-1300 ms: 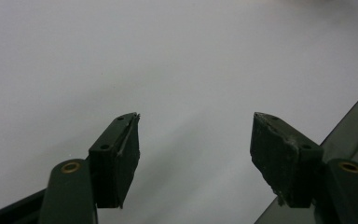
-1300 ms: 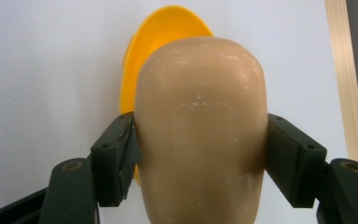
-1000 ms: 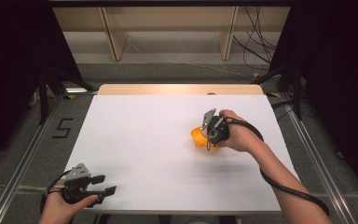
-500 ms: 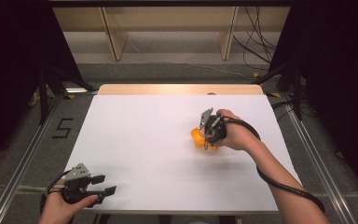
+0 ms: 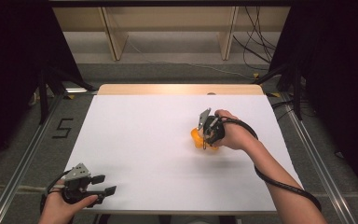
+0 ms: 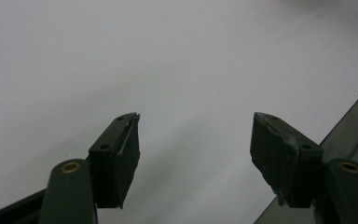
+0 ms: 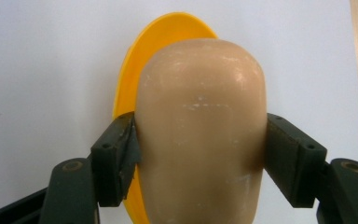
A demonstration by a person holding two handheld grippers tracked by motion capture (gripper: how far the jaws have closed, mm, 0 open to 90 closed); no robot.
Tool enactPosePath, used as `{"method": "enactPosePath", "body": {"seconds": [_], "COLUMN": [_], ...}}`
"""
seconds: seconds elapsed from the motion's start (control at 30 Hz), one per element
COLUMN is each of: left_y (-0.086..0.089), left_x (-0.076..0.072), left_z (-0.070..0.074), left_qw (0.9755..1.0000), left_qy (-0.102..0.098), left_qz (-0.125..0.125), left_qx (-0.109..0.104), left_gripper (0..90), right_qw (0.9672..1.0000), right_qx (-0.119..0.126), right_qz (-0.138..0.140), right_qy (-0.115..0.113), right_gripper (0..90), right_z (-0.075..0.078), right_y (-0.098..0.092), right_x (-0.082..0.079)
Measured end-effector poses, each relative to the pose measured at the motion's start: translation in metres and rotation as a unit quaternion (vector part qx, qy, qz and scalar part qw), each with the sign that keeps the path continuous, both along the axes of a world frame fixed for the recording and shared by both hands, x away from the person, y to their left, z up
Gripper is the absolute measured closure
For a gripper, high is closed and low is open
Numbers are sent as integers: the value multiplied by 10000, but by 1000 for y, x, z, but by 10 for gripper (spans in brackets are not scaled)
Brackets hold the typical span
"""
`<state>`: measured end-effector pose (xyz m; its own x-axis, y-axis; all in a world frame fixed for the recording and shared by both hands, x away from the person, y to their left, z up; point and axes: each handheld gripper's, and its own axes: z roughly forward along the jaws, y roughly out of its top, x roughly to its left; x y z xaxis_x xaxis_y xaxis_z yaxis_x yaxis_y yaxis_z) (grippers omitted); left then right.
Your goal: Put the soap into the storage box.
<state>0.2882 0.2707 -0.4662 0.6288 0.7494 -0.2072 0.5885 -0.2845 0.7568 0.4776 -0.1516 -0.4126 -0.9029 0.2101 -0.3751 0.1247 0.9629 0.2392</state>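
The right gripper (image 7: 200, 135) squeezes a smooth tan lump (image 7: 200, 130) from both sides, just over a yellow plate (image 7: 135, 70) on the white table (image 5: 135, 135), right of the middle. The left gripper (image 5: 101, 185) rests at the near left corner, jaws wide apart, holding nothing. A black "5" (image 5: 63, 128) marks the floor.

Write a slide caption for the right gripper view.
Right gripper clamps a rounded beige block over a yellow dish on the white table.
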Motion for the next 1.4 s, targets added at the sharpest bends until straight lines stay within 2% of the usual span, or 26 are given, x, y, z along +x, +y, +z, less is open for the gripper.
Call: {"method": "enactPosePath", "body": {"seconds": [0.1, 0.13, 0.2, 0.3, 0.33, 0.37, 0.4, 0.43, 0.57, 0.63, 0.7, 0.73, 0.83, 0.97, 1.0, 1.03, 1.13, 1.27, 1.3, 1.33, 1.37, 1.4], "left_y": [0, 0, 0, 0, 0, 0, 0, 0, 0, 0, 0, 0, 0, 0, 0, 0, 0, 0, 0, 0, 0, 0], "left_x": [0, 0, 0, 0, 0, 0, 0, 0, 0, 0, 0, 0, 0, 0, 0, 0, 0, 0, 0, 0, 0, 0], "left_z": [0, 0, 0, 0, 0, 0, 0, 0, 0, 0, 0, 0, 0, 0, 0, 0, 0, 0, 0, 1, 1, 1], "left_qw": [10000, 10000, 10000, 10000, 10000, 10000, 10000, 10000, 10000, 10000, 10000, 10000, 10000, 10000, 10000, 10000, 10000, 10000, 10000, 10000, 10000, 10000], "left_qy": [-2, -5, -1, 3, 4, 4, 9, 9, -8, 1, 0, 3, -1, -15, -8, -8, -15, -15, -15, -1, 9, -12], "left_qz": [1, -6, -3, -2, -3, -3, -4, -4, -6, -1, -4, -12, -9, 24, 8, 8, 1, 12, 12, -7, -11, -1], "left_qx": [-4, 25, 10, 3, 2, 2, 6, 6, 5, 1, 1, 5, 6, -12, -2, -2, 1, 10, 10, 21, 27, 13], "left_gripper": [326, 326, 326, 326, 326, 326, 326, 326, 326, 326, 326, 326, 326, 326, 326, 326, 326, 326, 326, 326, 326, 326], "right_qw": [10000, 9999, 10000, 9999, 9998, 9998, 9997, 9997, 9996, 9997, 9996, 9996, 9994, 9991, 9986, 9986, 9964, 9943, 9943, 9917, 9911, 9902], "right_qx": [19, 41, 44, 14, 20, 20, 214, 214, 165, 242, 251, 268, 320, 399, 496, 496, 703, 843, 843, 981, 1065, 1151], "right_qz": [-85, 97, -54, -77, -123, -123, -9, -9, -176, 24, -34, 61, -85, -110, -50, -50, -385, -443, -443, -678, -637, -706], "right_qy": [31, 3, 31, 83, 128, 128, 142, 142, 114, 84, 114, -6, -50, -73, -169, -169, -270, -486, -486, -487, -491, -368], "right_gripper": [333, 333, 333, 334, 449, 449, 432, 432, 435, 435, 438, 460, 493, 533, 567, 567, 644, 699, 699, 715, 711, 704], "right_z": [-1, -1, -2, -2, -2, -2, 1, 1, 5, 6, 6, 8, 11, 16, 19, 19, 24, 27, 27, 27, 26, 25], "right_y": [0, 0, 0, 0, 0, 0, 0, 0, 2, 1, 0, -1, -3, -7, -10, -10, -19, -30, -30, -36, -39, -42], "right_x": [0, 3, 2, 2, 1, 1, 3, 3, 0, 2, 1, 1, -1, -4, -7, -7, -18, -28, -28, -35, -38, -42]}}
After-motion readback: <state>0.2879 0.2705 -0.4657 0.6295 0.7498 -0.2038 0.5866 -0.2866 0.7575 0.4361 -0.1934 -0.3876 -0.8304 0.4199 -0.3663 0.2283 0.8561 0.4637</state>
